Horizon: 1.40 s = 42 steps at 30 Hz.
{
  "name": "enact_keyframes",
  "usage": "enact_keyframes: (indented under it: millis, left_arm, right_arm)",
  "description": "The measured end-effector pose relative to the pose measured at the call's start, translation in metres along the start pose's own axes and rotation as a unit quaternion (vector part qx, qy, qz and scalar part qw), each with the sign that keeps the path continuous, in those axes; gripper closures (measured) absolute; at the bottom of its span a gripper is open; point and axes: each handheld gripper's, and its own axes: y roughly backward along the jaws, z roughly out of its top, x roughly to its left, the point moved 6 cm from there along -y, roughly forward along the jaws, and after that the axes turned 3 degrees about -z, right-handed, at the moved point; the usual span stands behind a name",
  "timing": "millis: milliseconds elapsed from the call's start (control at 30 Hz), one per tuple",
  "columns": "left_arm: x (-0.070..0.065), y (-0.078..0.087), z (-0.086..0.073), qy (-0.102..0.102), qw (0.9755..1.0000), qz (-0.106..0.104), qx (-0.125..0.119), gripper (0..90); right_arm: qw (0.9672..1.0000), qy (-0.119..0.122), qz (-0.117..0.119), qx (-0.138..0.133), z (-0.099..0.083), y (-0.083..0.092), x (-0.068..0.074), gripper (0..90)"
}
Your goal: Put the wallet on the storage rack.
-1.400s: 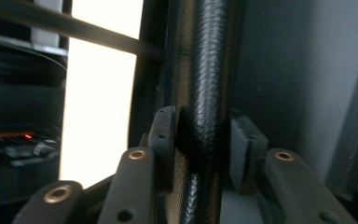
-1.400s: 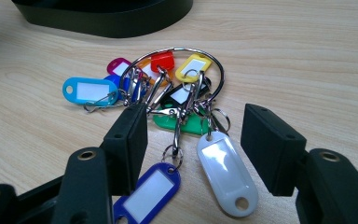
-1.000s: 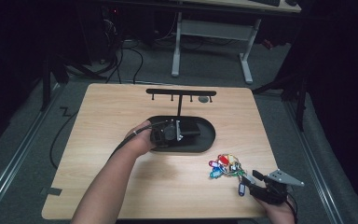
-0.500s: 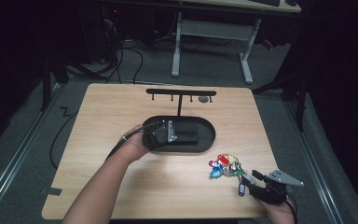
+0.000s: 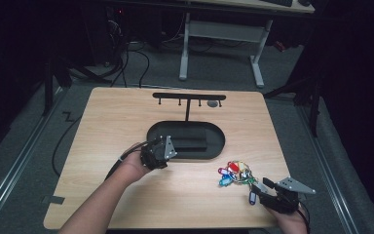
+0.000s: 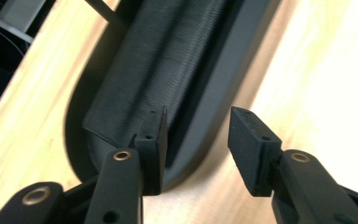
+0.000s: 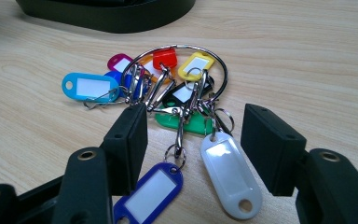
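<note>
Now your left gripper sits at the near-left end of the black oval tray, jaws parted and empty; in the left gripper view the tray's rim runs between them, one jaw over the inside, one outside. The tray's long axis runs left to right across the tabletop, and a raised ribbed block lies along it inside.

Over on the right, your right gripper rests low near the front edge, jaws wide apart, holding nothing. The bunch of key tags lies flat on the wood just ahead of it, near the tray's right end but apart from it. In the right gripper view the big metal ring is at the far side, and the tags fan toward you: the white tag and the dark blue tag point straight into the gap between your jaws.

Behind the tray stands a black T-shaped rack. Beyond the pale wood lie grey floor, cables and a white desk frame in a dark room.
</note>
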Motion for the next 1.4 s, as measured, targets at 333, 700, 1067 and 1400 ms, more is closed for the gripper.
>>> enact_keyframes:
  millis: [333,700,1067,1400]
  left_arm:
    - [-0.024,0.008,-0.029,0.052,0.9983,-0.014,-0.02,54.0]
    - [-0.055,0.026,-0.081,0.097,0.9948,-0.008,-0.032,51.2]
    - [-0.077,0.062,-0.12,0.192,0.9796,-0.002,-0.06,47.9]
    - [-0.077,0.074,-0.116,0.237,0.9612,-0.069,-0.123,40.5]
  right_arm:
    - [1.0,0.001,0.0,0.001,0.0,0.0,-0.001,41.5]
    - [1.0,0.003,0.0,0.006,-0.002,-0.002,0.001,41.5]
    - [0.9999,0.007,0.0,0.007,-0.003,-0.002,0.002,42.5]
    - [0.9996,0.023,0.002,0.014,-0.001,-0.001,0.013,43.4]
